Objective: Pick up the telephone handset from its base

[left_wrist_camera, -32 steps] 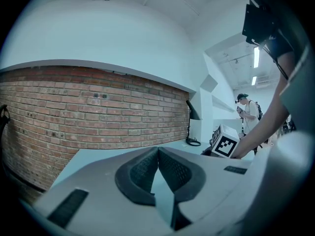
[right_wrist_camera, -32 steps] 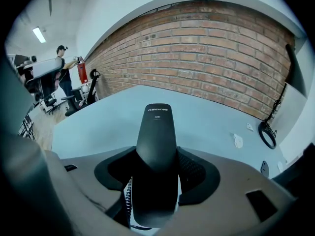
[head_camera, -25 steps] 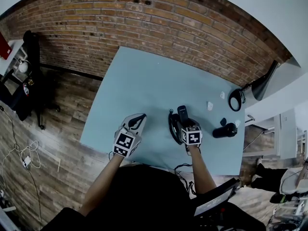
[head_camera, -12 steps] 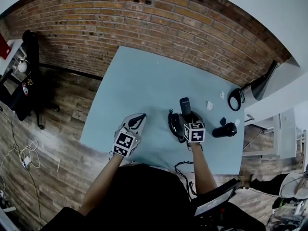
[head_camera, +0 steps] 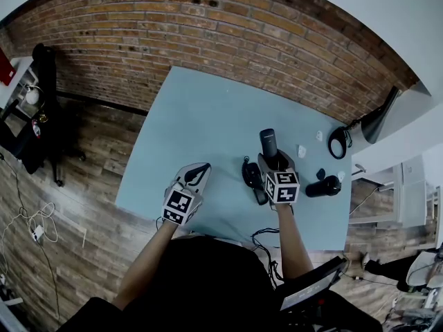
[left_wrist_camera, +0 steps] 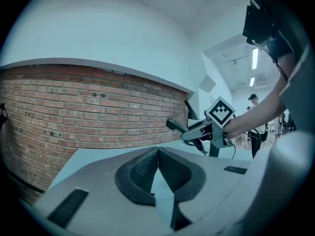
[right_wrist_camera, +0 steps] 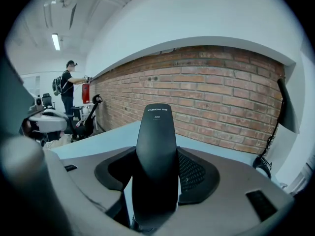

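Note:
The black telephone handset (head_camera: 267, 142) is held above the light blue table (head_camera: 201, 116), with my right gripper (head_camera: 272, 159) shut on its lower part. In the right gripper view the handset (right_wrist_camera: 156, 146) stands up between the two pads and fills the gap. Its black base (head_camera: 252, 178) lies on the table just left of that gripper, with the cradle bare. My left gripper (head_camera: 198, 172) rests low over the table's near left part, jaws shut on nothing (left_wrist_camera: 158, 156). From the left gripper view the right gripper (left_wrist_camera: 197, 130) shows with the handset (left_wrist_camera: 174, 126) sticking out to the left.
A black cylinder (head_camera: 323, 187) lies right of the right gripper. A black ring-shaped item (head_camera: 339, 142) and a black desk lamp (head_camera: 379, 120) sit at the table's far right corner. Small white bits (head_camera: 302, 151) lie nearby. A brick wall (head_camera: 208, 26) runs behind. A person (right_wrist_camera: 66, 90) stands far off.
My right gripper has risen with the handset, lifting it off the base and a little toward the wall. The left gripper has stayed where it was.

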Demonstrator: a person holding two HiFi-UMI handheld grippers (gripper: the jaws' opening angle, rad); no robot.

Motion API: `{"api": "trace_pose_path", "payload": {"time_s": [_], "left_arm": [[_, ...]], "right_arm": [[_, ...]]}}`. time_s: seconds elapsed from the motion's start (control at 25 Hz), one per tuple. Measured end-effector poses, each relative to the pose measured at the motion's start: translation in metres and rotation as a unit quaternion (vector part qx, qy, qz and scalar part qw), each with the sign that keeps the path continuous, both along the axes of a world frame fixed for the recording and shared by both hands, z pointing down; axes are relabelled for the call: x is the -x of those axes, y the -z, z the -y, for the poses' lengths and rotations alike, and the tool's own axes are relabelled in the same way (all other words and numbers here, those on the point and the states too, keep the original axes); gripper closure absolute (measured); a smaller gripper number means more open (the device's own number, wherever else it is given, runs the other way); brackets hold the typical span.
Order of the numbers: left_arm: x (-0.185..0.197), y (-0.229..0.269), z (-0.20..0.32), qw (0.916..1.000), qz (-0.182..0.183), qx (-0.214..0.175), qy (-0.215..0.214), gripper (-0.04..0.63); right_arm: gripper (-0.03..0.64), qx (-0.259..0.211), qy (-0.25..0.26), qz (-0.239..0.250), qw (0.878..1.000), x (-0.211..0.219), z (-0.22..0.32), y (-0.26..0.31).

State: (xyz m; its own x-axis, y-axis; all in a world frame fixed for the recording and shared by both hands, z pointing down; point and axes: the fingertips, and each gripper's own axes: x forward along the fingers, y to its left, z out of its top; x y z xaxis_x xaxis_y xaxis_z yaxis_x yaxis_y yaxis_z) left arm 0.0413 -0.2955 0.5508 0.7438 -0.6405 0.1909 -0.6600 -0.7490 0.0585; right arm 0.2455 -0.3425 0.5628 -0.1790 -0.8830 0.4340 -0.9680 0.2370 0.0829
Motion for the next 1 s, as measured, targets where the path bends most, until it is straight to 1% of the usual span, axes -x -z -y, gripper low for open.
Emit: {"api": "trace_pose_path", "payload": {"time_s": [0.16, 0.52, 0.6, 0.84, 1.0], "left_arm": [[-0.002, 0.001, -0.001, 1.0, -0.004, -0.001, -0.002, 0.574], [-0.006, 0.004, -0.003, 1.0, -0.002, 0.001, -0.009, 0.574], [-0.005, 0.004, -0.004, 1.0, 0.001, 0.001, -0.01, 0.574], [-0.004, 0.006, -0.001, 0.9999, -0.005, -0.006, -0.009, 0.574], [-0.004, 0.006, -0.002, 0.9999, -0.004, -0.005, -0.009, 0.574]], "right_arm": [[0.367, -0.03, 0.011, -0.004, 0.999, 0.008, 0.003, 0.026], [0.367, -0.096, 0.022, 0.014, 0.995, 0.021, 0.009, 0.088], [0.367, -0.11, 0.023, 0.015, 0.994, 0.026, 0.009, 0.1], [0.367, -0.152, 0.032, 0.014, 0.988, 0.039, 0.01, 0.131], [0.367, -0.184, 0.034, 0.015, 0.982, 0.044, 0.006, 0.155]]}}
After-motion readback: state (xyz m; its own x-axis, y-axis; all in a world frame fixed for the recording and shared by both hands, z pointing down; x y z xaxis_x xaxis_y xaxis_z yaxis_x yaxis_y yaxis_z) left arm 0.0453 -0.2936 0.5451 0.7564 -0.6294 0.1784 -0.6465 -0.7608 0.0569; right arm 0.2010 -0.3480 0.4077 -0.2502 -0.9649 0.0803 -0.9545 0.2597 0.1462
